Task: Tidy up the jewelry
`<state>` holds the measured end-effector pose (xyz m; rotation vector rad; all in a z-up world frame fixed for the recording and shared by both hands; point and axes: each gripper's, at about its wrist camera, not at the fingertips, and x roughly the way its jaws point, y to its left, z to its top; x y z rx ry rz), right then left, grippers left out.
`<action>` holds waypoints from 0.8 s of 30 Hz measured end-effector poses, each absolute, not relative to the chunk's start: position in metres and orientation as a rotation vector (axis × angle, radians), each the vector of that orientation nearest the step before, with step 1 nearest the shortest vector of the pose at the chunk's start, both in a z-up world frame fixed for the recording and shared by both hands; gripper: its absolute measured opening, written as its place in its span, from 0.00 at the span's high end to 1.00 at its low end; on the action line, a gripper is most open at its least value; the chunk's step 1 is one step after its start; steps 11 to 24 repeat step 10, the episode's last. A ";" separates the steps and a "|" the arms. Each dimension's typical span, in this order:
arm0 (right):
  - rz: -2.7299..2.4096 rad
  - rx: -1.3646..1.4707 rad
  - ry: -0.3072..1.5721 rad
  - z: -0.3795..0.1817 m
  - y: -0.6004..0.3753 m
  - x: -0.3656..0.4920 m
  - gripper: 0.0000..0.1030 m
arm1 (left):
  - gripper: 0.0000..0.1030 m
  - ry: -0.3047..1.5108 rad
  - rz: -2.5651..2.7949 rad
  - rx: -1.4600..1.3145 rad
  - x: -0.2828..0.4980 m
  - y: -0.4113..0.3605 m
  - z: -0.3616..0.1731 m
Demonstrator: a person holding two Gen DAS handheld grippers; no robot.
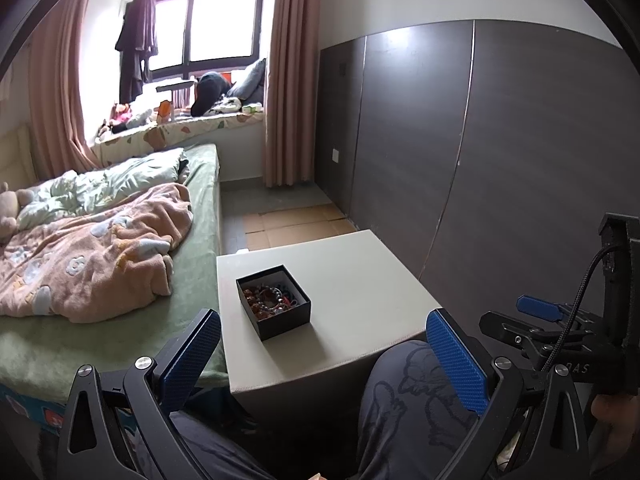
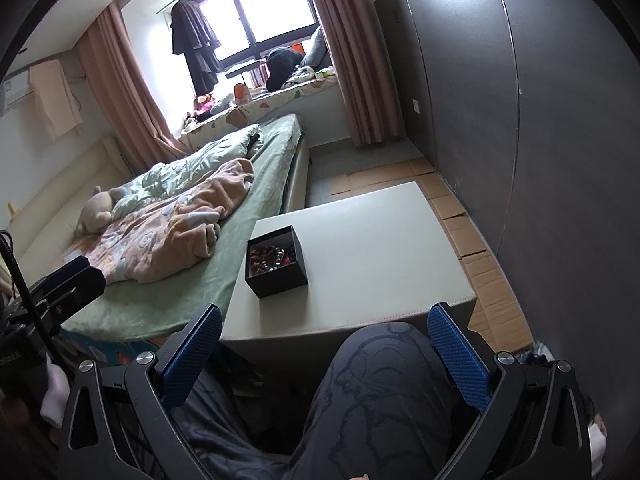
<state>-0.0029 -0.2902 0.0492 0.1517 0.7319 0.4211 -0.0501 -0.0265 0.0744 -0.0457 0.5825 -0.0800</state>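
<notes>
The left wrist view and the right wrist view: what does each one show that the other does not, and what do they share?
Only the left wrist view shows the right tool from the side, at its right edge. Only the right wrist view shows the left tool at its left edge, and a cloth hanging on the left wall. Both show the open black box of beads on the pale table, the bed, the window, and open tools holding nothing.
</notes>
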 end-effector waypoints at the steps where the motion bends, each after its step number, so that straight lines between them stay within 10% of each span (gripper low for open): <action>1: 0.422 0.152 0.732 0.049 -0.290 -0.003 0.00 | 0.01 0.584 -0.080 -0.046 -0.050 -0.027 0.074; 24: 0.419 0.153 0.751 0.045 -0.290 -0.002 0.00 | 0.01 0.598 -0.060 -0.088 -0.048 -0.019 0.073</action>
